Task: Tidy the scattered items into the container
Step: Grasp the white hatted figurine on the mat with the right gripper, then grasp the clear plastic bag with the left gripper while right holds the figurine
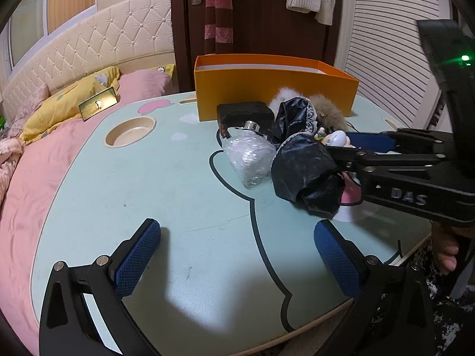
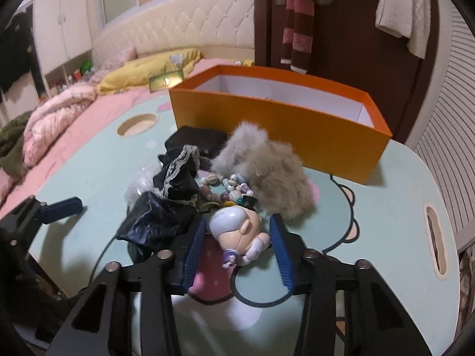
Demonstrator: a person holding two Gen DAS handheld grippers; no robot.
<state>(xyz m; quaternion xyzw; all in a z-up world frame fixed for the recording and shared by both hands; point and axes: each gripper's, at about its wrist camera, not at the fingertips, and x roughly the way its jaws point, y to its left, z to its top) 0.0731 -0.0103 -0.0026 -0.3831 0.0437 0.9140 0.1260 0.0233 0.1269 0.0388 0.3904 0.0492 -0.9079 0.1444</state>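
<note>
Right wrist view: right gripper (image 2: 236, 249) partly closed around small figurine (image 2: 237, 231) on pale green table (image 2: 371, 252), pads apparently not gripping. Orange box (image 2: 279, 127) behind clutter. Left gripper (image 1: 237, 255) wide open, empty.

Right gripper (image 2: 237, 237) fingers flank toy figurine (image 2: 237, 234) on table (image 2: 371, 237); orange box (image 2: 282, 127) behind.
</note>
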